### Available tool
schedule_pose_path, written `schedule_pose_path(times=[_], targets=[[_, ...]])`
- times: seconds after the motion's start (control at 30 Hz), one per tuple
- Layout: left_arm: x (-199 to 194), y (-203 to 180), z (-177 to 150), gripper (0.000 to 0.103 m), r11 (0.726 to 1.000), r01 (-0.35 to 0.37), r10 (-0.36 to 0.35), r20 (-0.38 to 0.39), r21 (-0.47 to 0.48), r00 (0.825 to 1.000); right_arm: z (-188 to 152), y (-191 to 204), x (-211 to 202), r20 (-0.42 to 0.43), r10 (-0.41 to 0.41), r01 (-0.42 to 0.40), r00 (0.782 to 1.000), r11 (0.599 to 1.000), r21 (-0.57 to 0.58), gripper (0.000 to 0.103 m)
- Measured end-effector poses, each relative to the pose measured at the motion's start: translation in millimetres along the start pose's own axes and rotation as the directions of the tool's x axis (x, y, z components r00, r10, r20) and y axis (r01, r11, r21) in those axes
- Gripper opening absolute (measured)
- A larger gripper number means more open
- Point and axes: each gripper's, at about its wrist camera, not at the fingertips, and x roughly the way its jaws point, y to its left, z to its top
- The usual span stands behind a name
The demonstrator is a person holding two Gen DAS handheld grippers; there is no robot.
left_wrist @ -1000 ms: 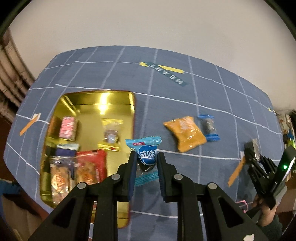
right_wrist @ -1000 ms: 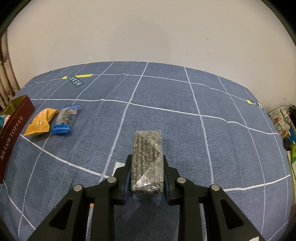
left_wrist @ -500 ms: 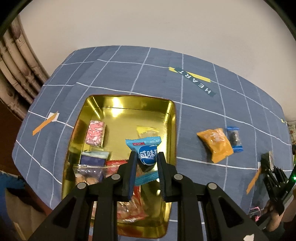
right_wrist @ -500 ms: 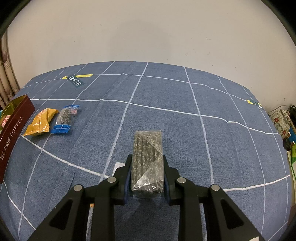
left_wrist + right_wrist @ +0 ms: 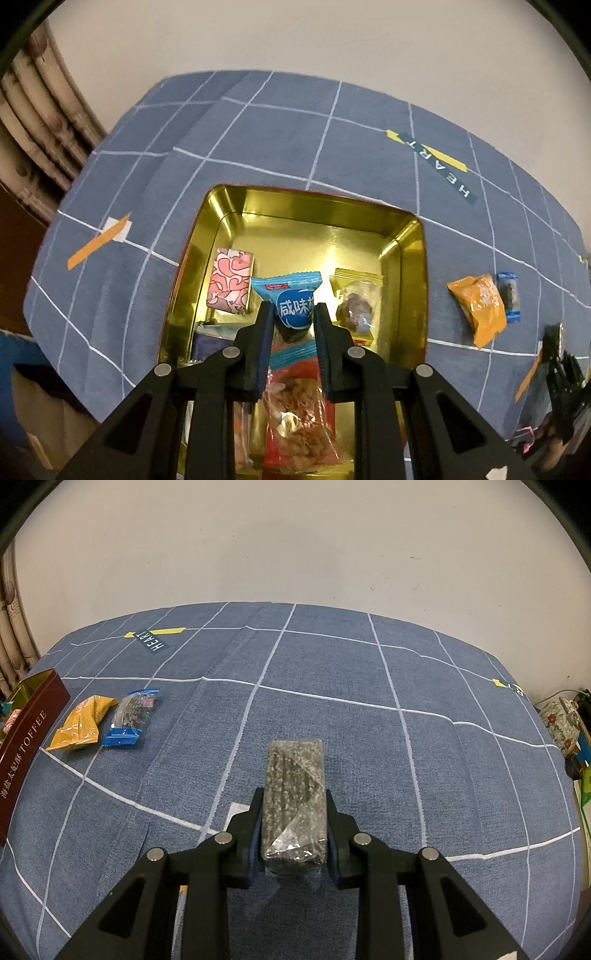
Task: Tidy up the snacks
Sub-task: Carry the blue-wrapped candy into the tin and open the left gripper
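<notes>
- Clenching a blue snack packet (image 5: 293, 308) between the pads of the left tongs (image 5: 294, 315), white characters on its face, one crimped end fanning out beyond the fingertips.
- Hanging above the gold tin (image 5: 406, 236), over its near half, packet clear of the tin's floor.
- Lying inside the gold tin: a pink patterned packet (image 5: 231, 280) by the left wall, a clear packet with yellow ends (image 5: 356, 304) toward the right wall, a red packet of nuts (image 5: 299, 410) at the near end below the tongs, a dark blue packet (image 5: 208, 343) partly hidden behind the left finger.
- Resting on the blue checked cloth (image 5: 280, 140) right of the gold tin: an orange packet (image 5: 478, 306), and just beside it, on the side away from the tin, a small blue-ended packet (image 5: 509, 297).
- Grasping a dark speckled bar in clear wrap (image 5: 294, 797) in the right tongs (image 5: 294, 805), pads pressing both long sides, most of the bar sticking out past the fingertips.
- Holding that bar over the cloth well right of the gold tin, whose dark red outer wall reads TOFFEE in the right wrist view.
- Showing the same orange packet (image 5: 79, 723) and blue-ended packet (image 5: 131, 716) between the gold tin (image 5: 33, 716) and the bar.
- Touching the cloth or hanging just above it: cannot tell for the bar.
</notes>
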Motion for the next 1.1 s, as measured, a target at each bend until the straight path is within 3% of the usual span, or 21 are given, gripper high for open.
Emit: schedule_pose_path(times=[0.47, 1.1], targets=[[39, 6, 5, 0.019, 0.998, 0.002, 0.001, -0.066, 0.058, 0.998, 0, 0, 0, 0.000, -0.002, 0.002, 1.000, 1.000, -0.001, 0.028], [40, 3, 7, 0.023, 0.996, -0.011, 0.016, -0.059, 0.086, 0.998, 0, 1, 0, 0.000, -0.009, 0.009, 1.000, 1.000, -0.006, 0.028]])
